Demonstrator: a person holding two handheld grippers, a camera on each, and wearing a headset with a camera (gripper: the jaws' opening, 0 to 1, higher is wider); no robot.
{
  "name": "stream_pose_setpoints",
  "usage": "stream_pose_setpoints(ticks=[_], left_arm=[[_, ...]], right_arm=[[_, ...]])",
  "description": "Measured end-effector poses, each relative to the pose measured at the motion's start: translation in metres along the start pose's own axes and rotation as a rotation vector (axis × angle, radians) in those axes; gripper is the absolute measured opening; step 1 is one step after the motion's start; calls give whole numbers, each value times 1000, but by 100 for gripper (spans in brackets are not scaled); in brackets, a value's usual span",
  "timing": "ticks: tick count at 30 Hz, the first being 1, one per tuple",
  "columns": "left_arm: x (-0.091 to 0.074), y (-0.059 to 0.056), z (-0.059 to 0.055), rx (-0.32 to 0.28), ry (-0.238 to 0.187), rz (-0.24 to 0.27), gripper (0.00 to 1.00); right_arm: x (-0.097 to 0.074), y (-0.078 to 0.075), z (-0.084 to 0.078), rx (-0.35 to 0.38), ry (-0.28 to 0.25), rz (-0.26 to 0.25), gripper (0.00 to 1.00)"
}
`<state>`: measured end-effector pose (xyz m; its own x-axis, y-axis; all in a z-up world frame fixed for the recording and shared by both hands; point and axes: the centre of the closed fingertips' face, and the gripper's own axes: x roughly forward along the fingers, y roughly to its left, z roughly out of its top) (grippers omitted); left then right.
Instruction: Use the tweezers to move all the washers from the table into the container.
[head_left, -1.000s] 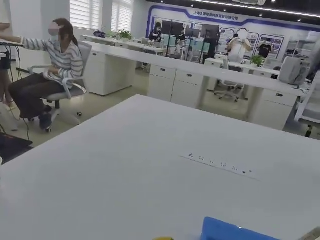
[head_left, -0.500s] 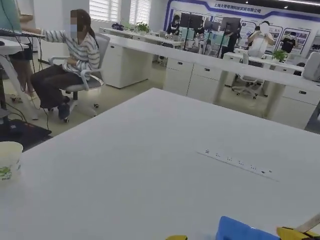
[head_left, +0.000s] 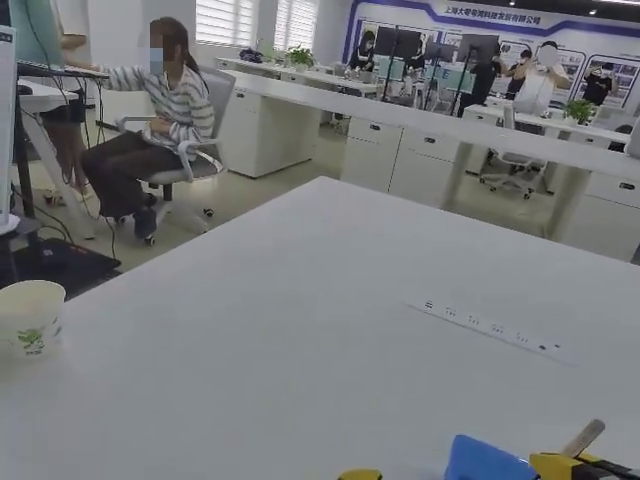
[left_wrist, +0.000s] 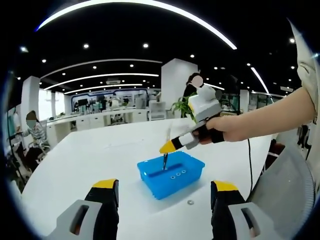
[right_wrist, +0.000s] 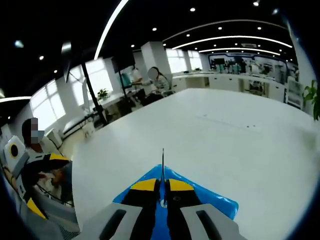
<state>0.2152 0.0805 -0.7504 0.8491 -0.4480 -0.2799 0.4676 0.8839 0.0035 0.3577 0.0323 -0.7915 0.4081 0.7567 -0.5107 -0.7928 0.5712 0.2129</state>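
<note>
In the head view the camera has swung since half a second ago: the paper cup (head_left: 30, 318) at 9 o'clock now shows whole, and the blue container (head_left: 488, 462), right gripper (head_left: 562, 466) and tweezers (head_left: 584, 437) rise further at 5 o'clock. In the left gripper view the left gripper (left_wrist: 165, 200) gapes, holding nothing. The tweezers' tips dip into the container among washers (left_wrist: 178, 174), and a stray washer (left_wrist: 190, 202) lies on the table (left_wrist: 100, 155) at the container's 5 o'clock. In the right gripper view the jaws clamp the tweezers.

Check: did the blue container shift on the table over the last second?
No. The blue container sits below the socket strip just as before. Both slid right together in the head view, so the camera moved.
</note>
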Motion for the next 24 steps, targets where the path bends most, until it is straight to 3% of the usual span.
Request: stream_pose_setpoints(ticks=[7,16,24], left_arm=[[0,0,-2,9,8,-2,75],[0,0,-2,11,7,0,75],[0,1,-3,11,8,7,75]], right_arm=[[12,-3,-13,-16,69,21,3],[16,-3,-19,-47,94,16,3],[17,-2,-28,-25,107,7,3]])
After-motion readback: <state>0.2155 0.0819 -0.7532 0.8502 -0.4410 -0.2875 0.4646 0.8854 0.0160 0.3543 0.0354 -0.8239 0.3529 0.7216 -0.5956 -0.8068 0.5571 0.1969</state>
